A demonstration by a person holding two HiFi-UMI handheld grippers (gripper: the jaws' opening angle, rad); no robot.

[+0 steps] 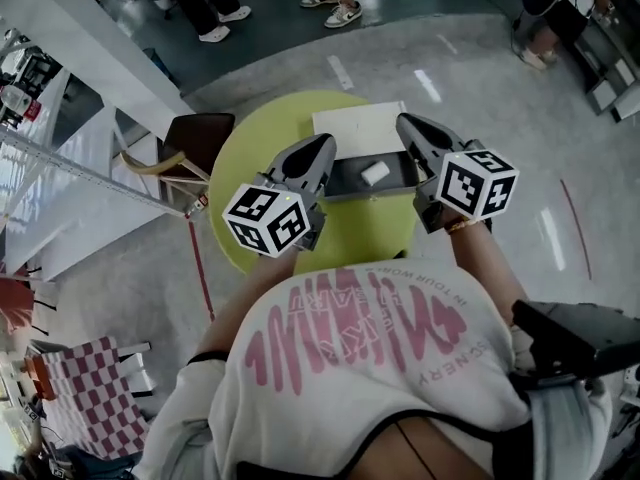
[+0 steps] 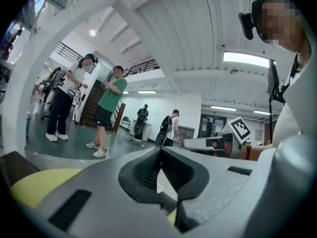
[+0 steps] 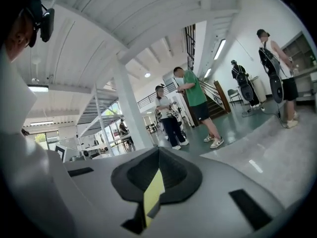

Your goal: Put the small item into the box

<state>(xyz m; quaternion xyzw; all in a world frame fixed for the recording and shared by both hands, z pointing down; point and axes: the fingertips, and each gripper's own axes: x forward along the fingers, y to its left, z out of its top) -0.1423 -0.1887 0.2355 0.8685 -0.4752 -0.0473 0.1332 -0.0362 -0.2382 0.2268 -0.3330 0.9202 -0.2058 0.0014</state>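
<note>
A small white item [image 1: 375,172] lies inside a dark open box [image 1: 345,181] on a round yellow-green table [image 1: 250,153]. A white flat sheet or lid [image 1: 352,125] lies just behind the box. My left gripper [image 1: 327,144] hovers above the box's left end, shut and empty. My right gripper [image 1: 406,123] hangs above the box's right end, also shut with nothing held. In the left gripper view the left gripper [image 2: 160,150] shows its jaws meeting at the tip and points level into the room. The right gripper view shows the right gripper [image 3: 158,150] the same way.
A brown chair [image 1: 196,136] stands against the table's left side, with a white counter [image 1: 70,178] beyond it. Several people [image 2: 106,110] stand on the grey floor past the table. A red checkered seat [image 1: 90,388] is at lower left.
</note>
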